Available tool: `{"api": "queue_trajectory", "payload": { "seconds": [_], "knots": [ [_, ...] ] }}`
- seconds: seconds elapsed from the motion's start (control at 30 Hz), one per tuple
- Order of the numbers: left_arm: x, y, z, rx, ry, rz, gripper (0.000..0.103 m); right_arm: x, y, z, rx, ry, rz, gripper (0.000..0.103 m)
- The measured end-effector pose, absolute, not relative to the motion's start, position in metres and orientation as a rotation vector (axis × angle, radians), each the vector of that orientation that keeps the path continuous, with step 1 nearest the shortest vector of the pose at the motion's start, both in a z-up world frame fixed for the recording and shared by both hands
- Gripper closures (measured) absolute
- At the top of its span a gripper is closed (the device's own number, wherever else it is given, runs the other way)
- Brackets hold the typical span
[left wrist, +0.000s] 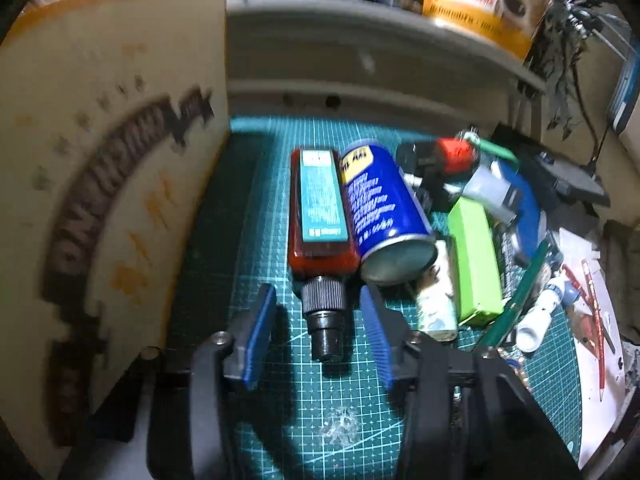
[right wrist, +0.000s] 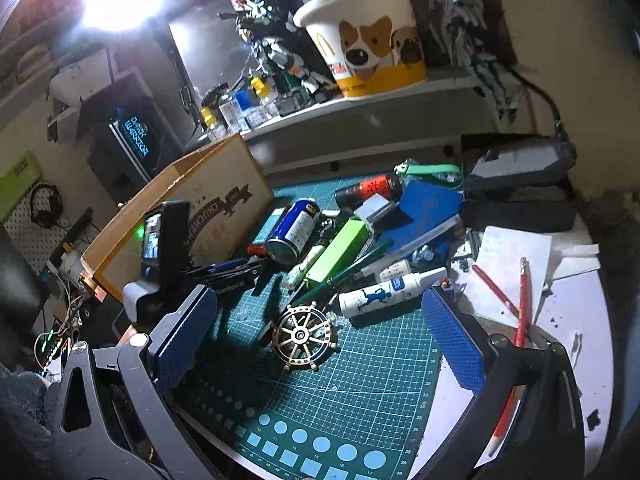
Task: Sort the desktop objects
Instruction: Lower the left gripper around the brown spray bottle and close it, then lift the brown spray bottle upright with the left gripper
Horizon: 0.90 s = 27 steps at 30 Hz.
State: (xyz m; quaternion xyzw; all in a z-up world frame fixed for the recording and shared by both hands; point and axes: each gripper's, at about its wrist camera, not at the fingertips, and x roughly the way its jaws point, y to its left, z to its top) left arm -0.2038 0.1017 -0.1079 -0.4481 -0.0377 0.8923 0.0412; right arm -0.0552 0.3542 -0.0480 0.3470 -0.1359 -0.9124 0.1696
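A red bottle [left wrist: 320, 216] with a teal label and a black screw nozzle lies on the green cutting mat [left wrist: 304, 412], nozzle pointing toward me. My left gripper [left wrist: 320, 320] is open, its blue fingers either side of the nozzle without touching. A blue spray can [left wrist: 384, 208] lies against the bottle's right side. In the right wrist view my right gripper [right wrist: 320, 340] stands open above a brass ship's wheel [right wrist: 304, 336]. The blue can [right wrist: 294, 230] and a green box [right wrist: 340, 252] lie farther back.
A tall cardboard box [left wrist: 100, 184] walls the left side. A green box [left wrist: 474, 260], foil tube [left wrist: 436, 304], white bottle [right wrist: 384, 292], red pencils [right wrist: 520, 300] and papers [right wrist: 516, 264] crowd the right. A shelf [right wrist: 360, 116] with a dog-print bucket [right wrist: 368, 36] runs behind.
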Motion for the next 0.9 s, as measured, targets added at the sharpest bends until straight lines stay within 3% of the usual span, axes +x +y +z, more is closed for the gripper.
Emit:
{"api": "queue_trajectory", "payload": {
  "seconds": [0.23,0.63,0.9],
  "knots": [
    [-0.198,0.096,-0.109,-1.371,-0.166,2.682,0.081,-0.059,0.349,-0.055,1.032,-0.392,-2.573,0.000],
    [-0.132,0.099,-0.094,-1.419,-0.040,2.602,0.081,-0.059,0.327,-0.061,1.104,-0.340,-2.540,0.000],
    [-0.104,0.099,-0.081,-1.311,0.046,2.632,0.081,-0.062,0.312,-0.067,1.153,-0.338,-2.504,0.000]
  ]
}}
